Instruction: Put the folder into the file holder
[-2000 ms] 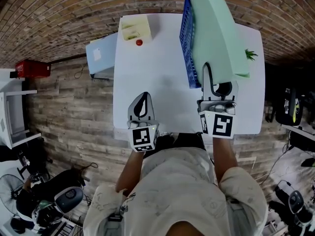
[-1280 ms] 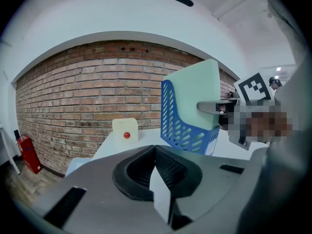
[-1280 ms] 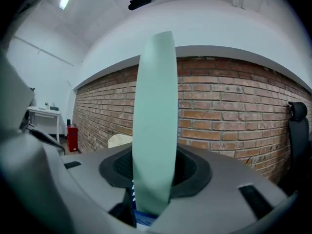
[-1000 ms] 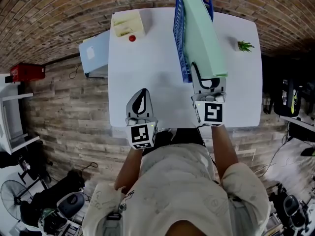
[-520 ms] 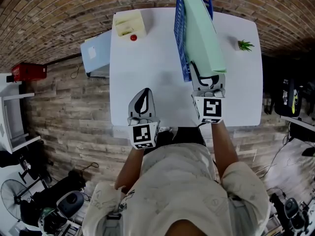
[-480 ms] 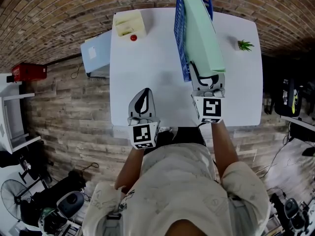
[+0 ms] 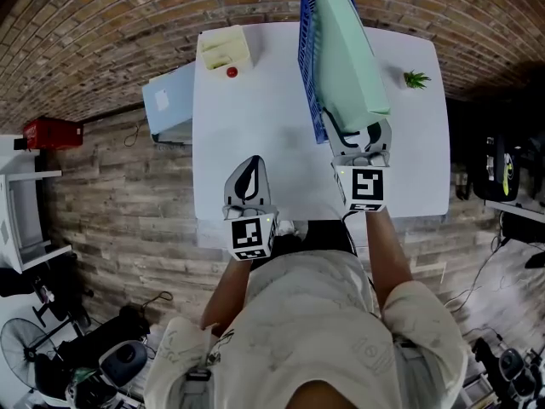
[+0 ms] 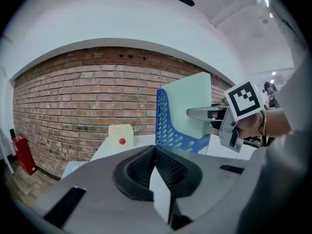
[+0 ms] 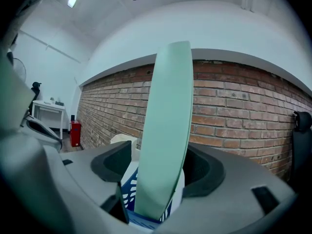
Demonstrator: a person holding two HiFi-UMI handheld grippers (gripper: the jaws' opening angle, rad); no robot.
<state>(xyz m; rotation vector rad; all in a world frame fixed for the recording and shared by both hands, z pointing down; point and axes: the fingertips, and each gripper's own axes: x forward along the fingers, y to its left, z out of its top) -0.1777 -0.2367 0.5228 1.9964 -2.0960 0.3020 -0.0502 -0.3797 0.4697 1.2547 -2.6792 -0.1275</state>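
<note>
A pale green folder (image 7: 345,49) stands upright in the blue file holder (image 7: 307,66) on the white table (image 7: 255,109). My right gripper (image 7: 358,135) is at the folder's near edge. Its jaws have just been opening. The folder (image 9: 165,130) is still between them, with a gap showing on the left side above the holder (image 9: 130,189), so the right gripper (image 9: 158,172) is open. My left gripper (image 7: 247,180) hovers over the table's near edge, shut and empty. From the left gripper (image 8: 155,152), the holder (image 8: 169,126), folder (image 8: 192,101) and right gripper (image 8: 214,115) are ahead to the right.
A cream box (image 7: 226,48) with a red ball (image 7: 231,72) beside it sits at the far left corner of the table. A small green plant (image 7: 415,79) is at the far right. A light blue box (image 7: 170,105) stands left of the table, against a brick wall.
The folder has come down into the blue holder and stands more upright. The right gripper's jaws have spread apart around its near edge. The left gripper has stayed put.
</note>
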